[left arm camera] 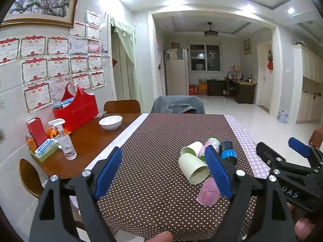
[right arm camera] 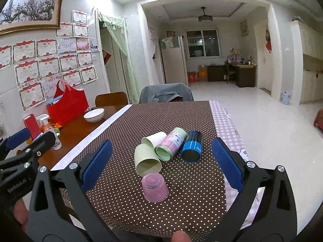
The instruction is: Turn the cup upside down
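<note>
**Hovering over a cluster of cups on a dotted tablecloth**

Two black handheld grippers with blue finger pads are held above the near end of a dining table covered by a brown polka-dot cloth (right arm camera: 181,201). The left gripper (left arm camera: 163,173) has its jaws spread wide and holds nothing; bare cloth shows between its pads. The right gripper (right arm camera: 163,165) is likewise spread wide and empty, its fingers flanking the cups without touching them.

Nearest the cameras stands a translucent pink cup (right arm camera: 155,187), mouth down on the cloth with its base facing up. Touching it just behind is a pale green cup (right arm camera: 146,161), lying on its side with the open mouth turned toward the viewer. A white cup (right arm camera: 154,139) lies on its side behind the green one, and the two appear to touch. To their right a pink and green labelled canister (right arm camera: 170,146) lies on its side, and beside that lies a dark cylinder with a blue band (right arm camera: 191,147).

In the left wrist view, the left gripper's right finger covers part of this group.

Further left, on bare brown wood, sit a white bowl (left arm camera: 110,122), a red bag (left arm camera: 77,109), and a clear spray bottle (left arm camera: 64,141). A chair draped in grey cloth (left arm camera: 177,104) stands at the far end of the table.
</note>
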### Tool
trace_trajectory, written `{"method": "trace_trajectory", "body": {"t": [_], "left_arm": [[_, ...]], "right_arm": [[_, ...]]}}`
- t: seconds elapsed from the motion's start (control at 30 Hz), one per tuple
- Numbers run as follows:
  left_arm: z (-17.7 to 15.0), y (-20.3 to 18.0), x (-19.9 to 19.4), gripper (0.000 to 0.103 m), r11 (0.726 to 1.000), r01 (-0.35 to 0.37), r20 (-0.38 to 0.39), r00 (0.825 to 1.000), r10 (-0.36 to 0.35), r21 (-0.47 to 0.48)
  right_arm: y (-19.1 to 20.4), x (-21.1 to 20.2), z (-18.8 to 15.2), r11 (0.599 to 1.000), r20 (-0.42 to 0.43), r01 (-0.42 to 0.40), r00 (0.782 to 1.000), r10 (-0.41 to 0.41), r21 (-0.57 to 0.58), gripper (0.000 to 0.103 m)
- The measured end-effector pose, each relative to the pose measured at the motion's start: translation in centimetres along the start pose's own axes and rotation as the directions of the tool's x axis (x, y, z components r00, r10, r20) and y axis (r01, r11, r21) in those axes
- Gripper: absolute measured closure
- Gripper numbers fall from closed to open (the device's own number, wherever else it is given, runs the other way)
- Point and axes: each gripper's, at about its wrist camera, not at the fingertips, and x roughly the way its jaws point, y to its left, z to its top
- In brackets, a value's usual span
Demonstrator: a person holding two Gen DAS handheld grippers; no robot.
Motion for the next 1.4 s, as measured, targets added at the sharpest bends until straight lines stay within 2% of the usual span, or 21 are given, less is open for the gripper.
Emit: {"method": "trace_trajectory", "body": {"t": [0.37,0.7,1.4], "left_arm": [[-0.3,0.2,0.3,0.020,1.000,-0.017,0.002,1.000,0.017,0.001],[-0.7,0.4,0.6,0.020,1.000,-0.005,-0.035,0.999,0.004,-0.014],[-1.0,1.0,1.1,0.020,0.999,-0.007,-0.062,0.998,0.005,-0.034]], "right_arm": [[0.0,-0.1,-0.1,1.000,0.006,0.013,1.000,-0.013,-0.008,0.006],[0.3,-0.4,-0.1,0.999,0.017,0.039,0.999,-0.038,-0.025,0.006],[0.3,-0.2,-0.2,0.999,0.008,0.043,0.999,-0.043,-0.029,0.006]]}}
